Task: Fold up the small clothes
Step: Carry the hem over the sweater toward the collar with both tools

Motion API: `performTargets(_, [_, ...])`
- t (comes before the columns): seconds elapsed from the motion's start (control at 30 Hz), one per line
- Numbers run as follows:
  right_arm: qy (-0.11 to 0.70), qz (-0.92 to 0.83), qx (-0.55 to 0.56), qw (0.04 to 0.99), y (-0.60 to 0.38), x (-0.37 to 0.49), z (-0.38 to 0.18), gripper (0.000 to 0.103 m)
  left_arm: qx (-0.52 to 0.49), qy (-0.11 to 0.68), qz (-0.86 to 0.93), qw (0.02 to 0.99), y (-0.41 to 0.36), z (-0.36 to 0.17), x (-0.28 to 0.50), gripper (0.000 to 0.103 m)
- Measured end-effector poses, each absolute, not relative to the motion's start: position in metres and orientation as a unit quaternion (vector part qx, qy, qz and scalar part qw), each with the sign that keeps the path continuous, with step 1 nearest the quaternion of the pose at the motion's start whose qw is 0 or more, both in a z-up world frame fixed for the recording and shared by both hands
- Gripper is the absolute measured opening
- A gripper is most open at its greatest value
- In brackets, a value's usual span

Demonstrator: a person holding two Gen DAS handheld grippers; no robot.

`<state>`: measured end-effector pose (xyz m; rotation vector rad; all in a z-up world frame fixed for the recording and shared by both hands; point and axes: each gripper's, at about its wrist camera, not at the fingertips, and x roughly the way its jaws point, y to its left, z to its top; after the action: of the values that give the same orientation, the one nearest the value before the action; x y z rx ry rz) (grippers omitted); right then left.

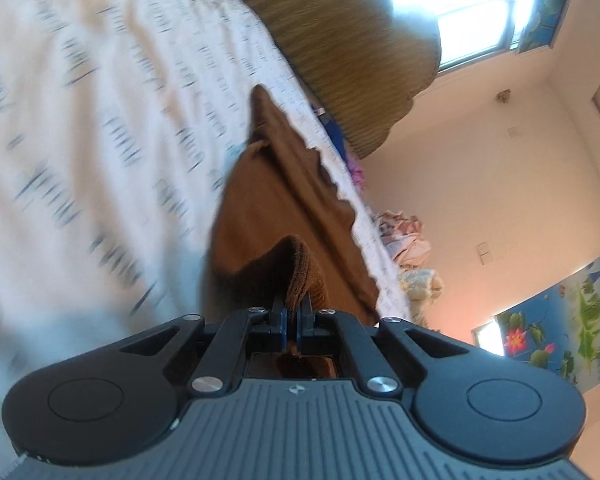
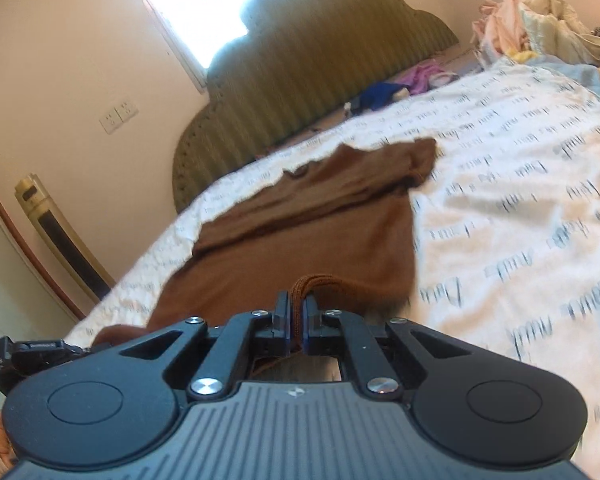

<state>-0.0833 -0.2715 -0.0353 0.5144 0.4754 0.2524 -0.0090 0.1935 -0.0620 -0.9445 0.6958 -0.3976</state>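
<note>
So both my tongs are clamped on the same brown top (image 2: 300,216) right now. My left gripper (image 1: 295,308) has its jaws pinched tight on a ribbed edge of it, and the knit bunches up in a little hump right in front of the fingers. My right gripper (image 2: 296,316) is doing the same thing: jaws closed on a ribbed band of the top, with the fabric running down between them into the gap behind.

The top itself is lying on the bed (image 2: 500,208), spread out away from me over a white sheet with grey scribbly lettering. From the right wrist view the body lies mostly flat, with a fold line across it, and a short sleeve (image 2: 422,156) sticks out at the far end toward the headboard (image 2: 300,92). From the left wrist view it stretches away from the gripper as a long narrow strip, ending in a point.

The headboard is olive green with stripes, and a bright window (image 2: 204,4) sits behind it. A pile of clothes (image 2: 540,20) sits at the far corner of the bed, plus a blue (image 2: 380,94) and a pink bit (image 2: 424,74) near the headboard. Both views are fairly blurry.
</note>
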Motion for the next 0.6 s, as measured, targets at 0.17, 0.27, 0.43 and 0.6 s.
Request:
performTargets(0.17, [0.215, 0.133, 0.301, 0.919, -0.306, 0.002, -0.023, 0.005, -0.465, 0.289, -0.199, 0.813, 0.190, -0.037, 0.073, 0.004])
performTargets(0.27, [0.225, 0.130, 0.339, 0.904, -0.330, 0.069, -0.025, 0.004, -0.462, 0.282, -0.196, 0.818, 0.179, -0.026, 0.133, 0.004])
performTargets(0.43, [0.253, 0.107, 0.374, 0.886, -0.355, 0.178, -0.036, 0.004, -0.452, 0.296, -0.185, 0.821, 0.157, -0.023, 0.234, 0.004])
performTargets(0.6, [0.291, 0.078, 0.381, 0.874, -0.366, 0.253, -0.056, 0.005, -0.445, 0.331, -0.170, 0.815, 0.138, -0.039, 0.308, 0.004])
